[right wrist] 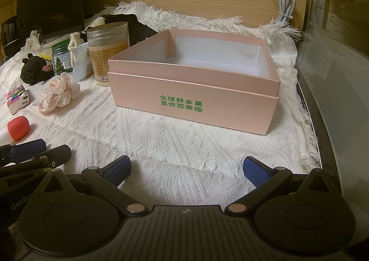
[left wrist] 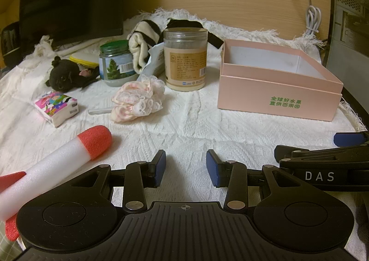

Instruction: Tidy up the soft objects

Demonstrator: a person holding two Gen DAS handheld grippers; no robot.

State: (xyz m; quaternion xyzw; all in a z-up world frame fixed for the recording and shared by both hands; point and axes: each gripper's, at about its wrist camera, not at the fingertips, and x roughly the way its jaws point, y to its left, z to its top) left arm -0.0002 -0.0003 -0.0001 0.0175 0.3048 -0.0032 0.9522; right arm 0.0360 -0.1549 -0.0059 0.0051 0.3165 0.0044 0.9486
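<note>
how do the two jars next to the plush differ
The green-lidded jar is shorter, with a tree picture label; the tan-lidded jar is taller, with a beige text label. The green-lidded jar stands closer to the black plush, the tan-lidded one closer to the pink box. Both are clear, upright and capped.

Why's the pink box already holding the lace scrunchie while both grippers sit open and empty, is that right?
Not quite: the pink box is empty, as the right wrist view shows. The lace scrunchie lies on the white cloth outside it. Left gripper and right gripper are open, empty.
</note>
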